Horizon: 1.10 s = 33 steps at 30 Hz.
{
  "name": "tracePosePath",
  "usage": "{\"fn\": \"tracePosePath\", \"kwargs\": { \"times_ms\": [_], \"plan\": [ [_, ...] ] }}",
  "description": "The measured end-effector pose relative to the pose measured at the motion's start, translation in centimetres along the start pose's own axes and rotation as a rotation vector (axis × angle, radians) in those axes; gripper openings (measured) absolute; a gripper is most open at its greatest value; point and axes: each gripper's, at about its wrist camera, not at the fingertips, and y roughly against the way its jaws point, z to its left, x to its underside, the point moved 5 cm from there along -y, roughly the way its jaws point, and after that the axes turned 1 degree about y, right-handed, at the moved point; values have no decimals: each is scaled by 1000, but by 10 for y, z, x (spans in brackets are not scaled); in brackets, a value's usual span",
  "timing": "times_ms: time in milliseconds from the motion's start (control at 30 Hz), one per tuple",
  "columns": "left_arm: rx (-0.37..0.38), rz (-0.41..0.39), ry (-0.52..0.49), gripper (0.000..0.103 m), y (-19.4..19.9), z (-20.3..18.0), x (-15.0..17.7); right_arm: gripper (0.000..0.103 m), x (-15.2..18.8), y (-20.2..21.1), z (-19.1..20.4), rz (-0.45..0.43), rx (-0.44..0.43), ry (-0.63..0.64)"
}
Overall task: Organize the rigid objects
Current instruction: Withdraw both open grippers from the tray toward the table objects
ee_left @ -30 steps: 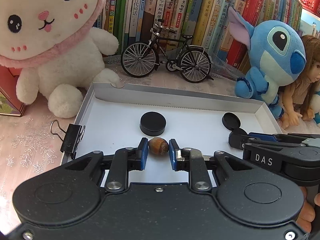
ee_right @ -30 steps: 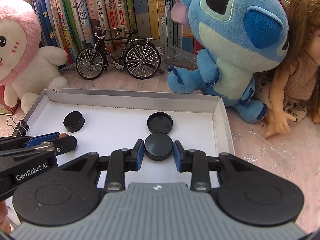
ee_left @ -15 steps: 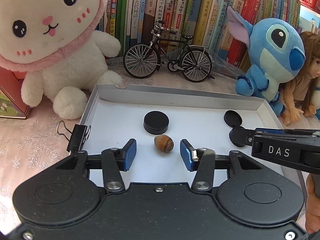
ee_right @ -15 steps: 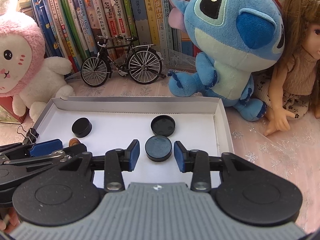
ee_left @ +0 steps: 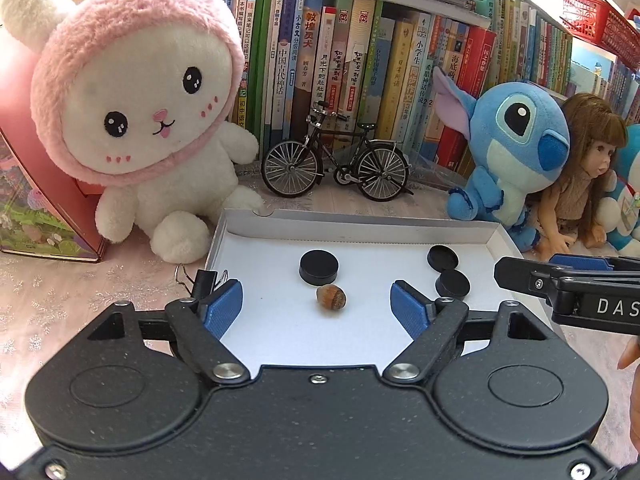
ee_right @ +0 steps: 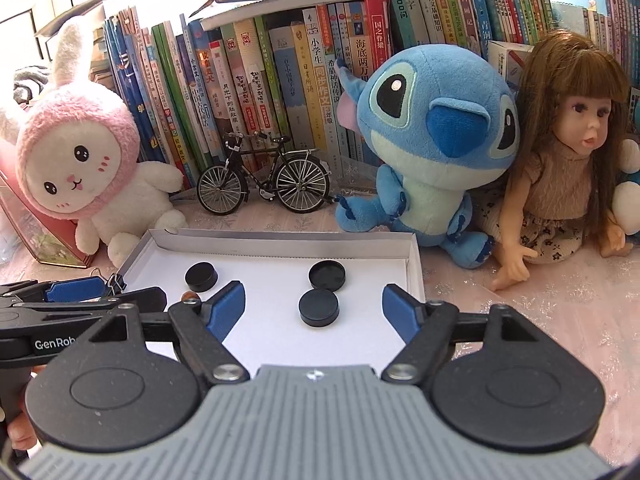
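Both tongs [ee_left: 316, 310] just opening; acorn [ee_left: 331, 299] (mid-tray [ee_left: 360, 232]) lies free.

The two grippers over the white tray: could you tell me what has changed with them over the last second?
Both let go: the left gripper has just been opening off the acorn, the right gripper off a black disc, and both have drawn back. Each piece lies free in the tray. The other two discs stayed put.
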Motion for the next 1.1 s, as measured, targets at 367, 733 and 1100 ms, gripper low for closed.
{"fn": "tracePosePath", "kwargs": {
  "times_ms": [367,733,1100],
  "plan": [
    [19,-53,-47,83,48,-19,30,88,31,48,5,-33,-6,103],
    [61,-64,-59,83,91,-27,76,88,72,89,13,-74,-42,171],
    [73,-51,-54,83,118,-21,139,89,132,125,11,-114,-42,223]
  ]
}}
